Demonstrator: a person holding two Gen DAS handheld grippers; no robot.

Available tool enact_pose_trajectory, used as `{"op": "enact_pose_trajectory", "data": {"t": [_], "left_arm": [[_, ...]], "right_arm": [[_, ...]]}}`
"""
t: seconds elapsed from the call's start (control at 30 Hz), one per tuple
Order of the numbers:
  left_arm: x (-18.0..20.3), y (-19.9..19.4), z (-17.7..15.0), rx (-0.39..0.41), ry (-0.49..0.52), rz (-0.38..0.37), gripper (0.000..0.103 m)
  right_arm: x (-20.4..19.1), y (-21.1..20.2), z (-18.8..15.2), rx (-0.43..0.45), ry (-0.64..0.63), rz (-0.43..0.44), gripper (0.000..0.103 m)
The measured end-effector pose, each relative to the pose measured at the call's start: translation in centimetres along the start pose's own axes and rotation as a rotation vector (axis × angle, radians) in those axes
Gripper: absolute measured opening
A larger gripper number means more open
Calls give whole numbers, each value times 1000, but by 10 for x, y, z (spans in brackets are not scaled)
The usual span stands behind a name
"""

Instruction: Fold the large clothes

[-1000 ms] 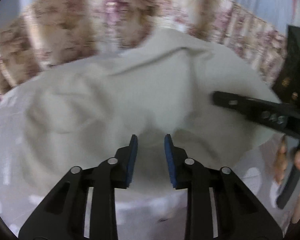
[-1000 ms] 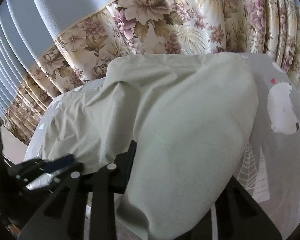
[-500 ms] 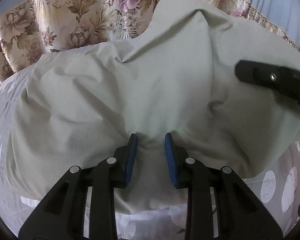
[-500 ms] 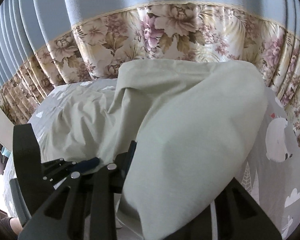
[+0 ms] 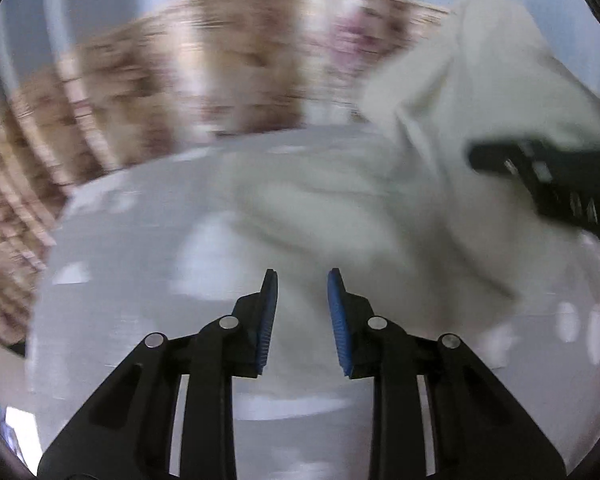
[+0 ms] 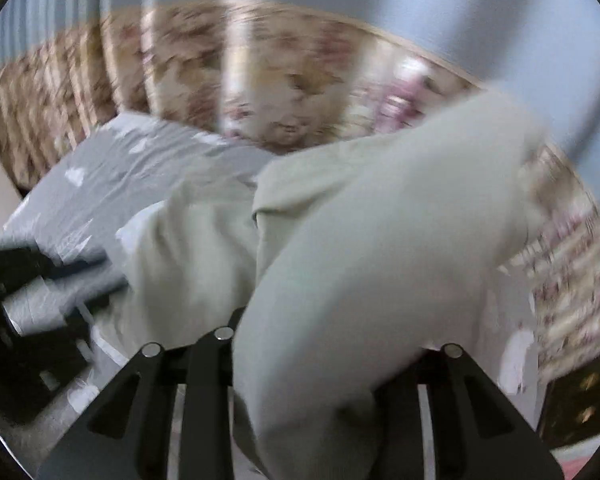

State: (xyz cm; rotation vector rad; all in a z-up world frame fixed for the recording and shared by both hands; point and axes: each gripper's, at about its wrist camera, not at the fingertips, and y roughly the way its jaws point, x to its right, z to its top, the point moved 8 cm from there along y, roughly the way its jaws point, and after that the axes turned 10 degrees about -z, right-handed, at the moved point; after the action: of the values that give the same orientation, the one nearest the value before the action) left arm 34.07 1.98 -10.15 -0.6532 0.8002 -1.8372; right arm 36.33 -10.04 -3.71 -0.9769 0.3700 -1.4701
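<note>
A large pale green garment (image 5: 440,220) lies bunched on the bed, blurred by motion. In the left wrist view my left gripper (image 5: 302,300) has cloth running between its blue pads (image 5: 269,312), and the garment tapers toward them, so it looks pinched. The right gripper's black finger (image 5: 500,160) shows at the right edge against a raised fold. In the right wrist view a thick fold of the garment (image 6: 380,260) drapes over my right gripper, whose black arms (image 6: 204,380) show while the fingertips are hidden. The left gripper (image 6: 40,292) appears at the far left.
A grey bedsheet (image 5: 120,260) with white prints covers the bed (image 6: 100,184). Floral curtains (image 5: 160,80) with blue tops hang behind the bed (image 6: 260,80). A dark object (image 6: 572,400) stands at the lower right.
Both grippers swung sideways and slightly up, dragging the garment along. In the left view the cloth now sits to the right and bare sheet shows on the left. The right view has rolled.
</note>
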Motion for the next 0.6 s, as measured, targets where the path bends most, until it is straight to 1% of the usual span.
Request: {"op": "enact_pose_trajectory", "data": {"t": [0.07, 0.13, 0.17, 0.2, 0.23, 0.3, 0.33, 0.4, 0.43, 0.47, 0.5, 0.53, 0.57, 0.6], "left_arm": [[-45, -3, -4, -11, -58, 51, 26], [-79, -6, -12, -21, -122, 52, 26], [-92, -7, -18, -24, -147, 57, 26], [-110, -9, -24, -21, -183, 70, 26], [-117, -9, -28, -21, -199, 75, 26], [-131, -9, -38, -31, -232, 84, 26], [-132, -7, -42, -36, -238, 83, 26], [-126, -3, -46, -46, -235, 69, 27], [-124, -1, -46, -48, -233, 60, 32], [-119, -1, -47, -47, -230, 49, 34], [-115, -2, -46, -40, -224, 41, 40], [-111, -2, -44, -33, -219, 40, 47], [-108, -4, -43, -26, -214, 42, 50], [-104, -7, -41, -18, -207, 44, 56]], "right_arm": [[-42, 12, 8, -11, -107, -33, 30], [-78, 25, 8, -36, -198, -52, 30], [-100, 33, 2, -64, -254, -50, 30], [-113, 40, -4, -85, -293, -47, 30], [-129, 50, -15, -107, -347, -61, 31], [-142, 56, -25, -74, -414, -112, 31], [-144, 54, -26, -57, -421, -117, 32], [-137, 50, -26, -70, -393, -80, 38], [-134, 46, -26, -73, -373, -46, 47], [-130, 40, -28, -68, -355, -14, 53], [-129, 34, -30, -61, -354, 3, 57], [-127, 28, -33, -52, -355, 17, 64], [-124, 22, -35, -43, -348, 31, 71], [-121, 16, -37, -35, -337, 50, 74]]}}
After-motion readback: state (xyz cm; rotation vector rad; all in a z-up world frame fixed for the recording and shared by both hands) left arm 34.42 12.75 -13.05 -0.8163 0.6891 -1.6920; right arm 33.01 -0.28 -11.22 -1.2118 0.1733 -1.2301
